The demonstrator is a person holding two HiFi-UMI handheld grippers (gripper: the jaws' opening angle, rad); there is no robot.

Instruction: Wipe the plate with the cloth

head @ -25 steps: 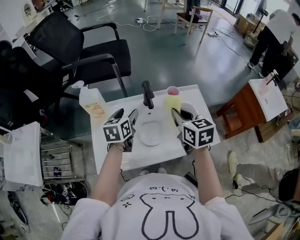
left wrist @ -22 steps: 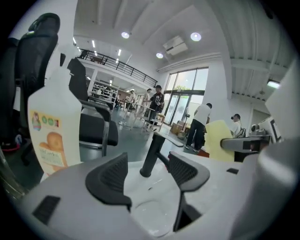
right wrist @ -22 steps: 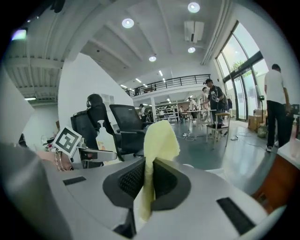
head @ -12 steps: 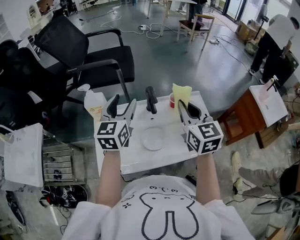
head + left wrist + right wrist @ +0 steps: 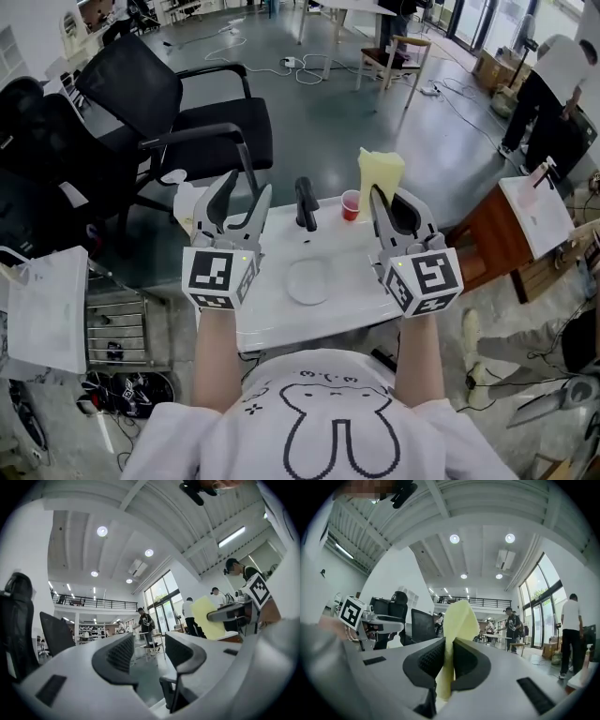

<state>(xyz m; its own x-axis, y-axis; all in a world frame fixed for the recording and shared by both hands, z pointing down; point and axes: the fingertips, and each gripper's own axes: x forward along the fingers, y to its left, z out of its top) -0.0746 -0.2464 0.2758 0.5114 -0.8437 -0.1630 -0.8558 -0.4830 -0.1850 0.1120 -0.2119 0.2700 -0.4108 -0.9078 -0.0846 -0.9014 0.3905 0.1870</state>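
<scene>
The right gripper (image 5: pixel 449 654) has its two jaws pressed together on the yellow cloth (image 5: pixel 458 616), which stands up between the pads and folds over a little at its top. The left gripper (image 5: pixel 149 652) holds nothing; its jaws stand apart with only air between them, and they are closing. In the head view both grippers are held up in the air in front of the person, above the white table (image 5: pixel 272 323), the left one over its left part and the right one over its right part. The plate (image 5: pixel 309 279) lies flat near the middle of the table, between the two grippers and apart from the cloth. Behind the plate stand a black handle (image 5: pixel 305 202) and a small pink cup (image 5: pixel 350 204).
</scene>
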